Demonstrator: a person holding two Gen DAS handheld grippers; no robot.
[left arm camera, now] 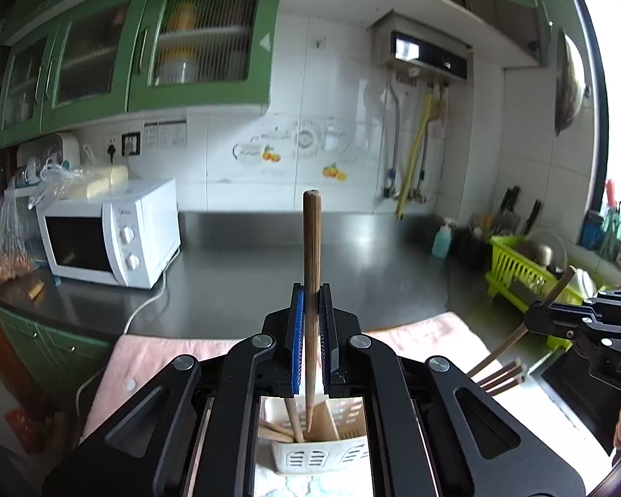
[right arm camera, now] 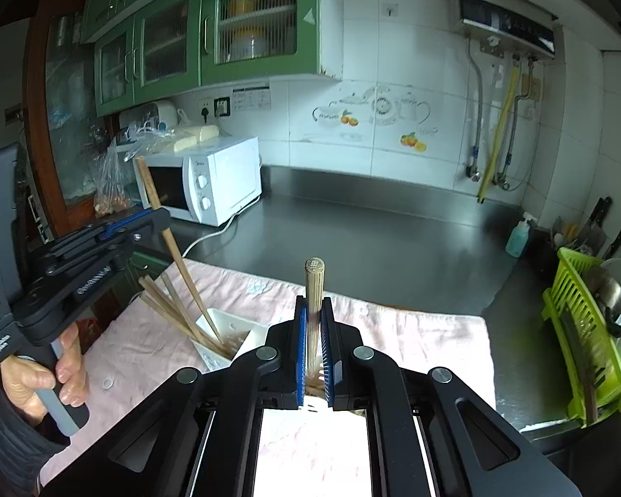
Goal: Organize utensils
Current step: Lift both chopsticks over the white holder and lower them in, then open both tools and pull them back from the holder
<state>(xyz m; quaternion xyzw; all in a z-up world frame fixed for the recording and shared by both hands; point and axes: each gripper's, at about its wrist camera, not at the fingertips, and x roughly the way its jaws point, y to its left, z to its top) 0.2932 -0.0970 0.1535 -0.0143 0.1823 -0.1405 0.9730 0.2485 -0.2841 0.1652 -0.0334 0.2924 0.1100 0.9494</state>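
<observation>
Each hand carries one wooden chopstick upright, so that its lower tip can drop into the white slotted holder (left arm camera: 310, 451) standing on the pink cloth (right arm camera: 414, 331) at the counter's near edge. The left gripper (left arm camera: 310, 302) has its jaws clamped on a dark brown chopstick (left arm camera: 311, 248), its tip inside the holder beside other sticks leaning there (a loose bundle, fanned out). The right gripper (right arm camera: 314, 323) has its jaws clamped on a paler chopstick (right arm camera: 314, 285), round-ended and finely grooved, above the cloth near the holder.
</observation>
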